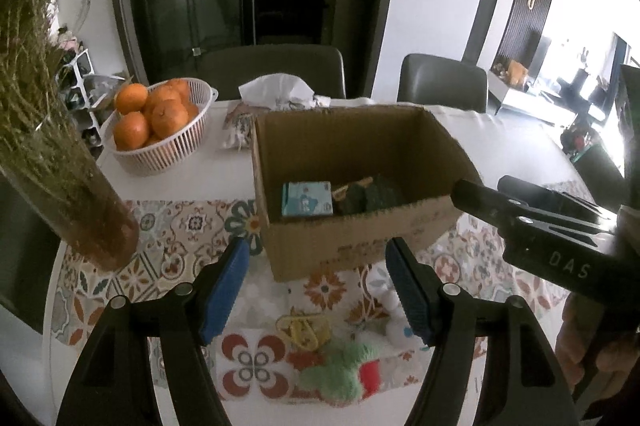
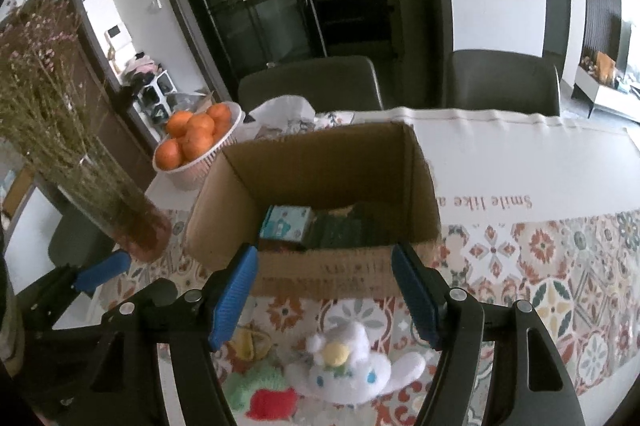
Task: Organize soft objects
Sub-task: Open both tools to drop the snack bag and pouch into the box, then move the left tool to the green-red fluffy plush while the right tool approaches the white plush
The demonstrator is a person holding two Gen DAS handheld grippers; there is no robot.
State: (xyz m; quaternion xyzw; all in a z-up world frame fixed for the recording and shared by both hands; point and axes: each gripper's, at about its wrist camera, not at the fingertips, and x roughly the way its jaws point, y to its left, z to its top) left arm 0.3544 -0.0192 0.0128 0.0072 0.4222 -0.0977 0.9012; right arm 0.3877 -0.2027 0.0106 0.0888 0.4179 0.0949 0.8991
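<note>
Both claws, left claw (image 1: 316,290) and right claw (image 2: 324,292), gape empty; cardboard box (image 2: 320,268) at twelve o'clock holds some items, white plush (image 2: 348,366) and green plush (image 1: 340,374) remain outside.

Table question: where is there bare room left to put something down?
The plain white cloth right of the box is free. A smaller patch lies between the basket and box. In front of the box it is crowded with plush toys.

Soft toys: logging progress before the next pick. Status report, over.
Left gripper and right gripper open, empty. White plush and green plush on table before cardboard box. Path clear.
</note>
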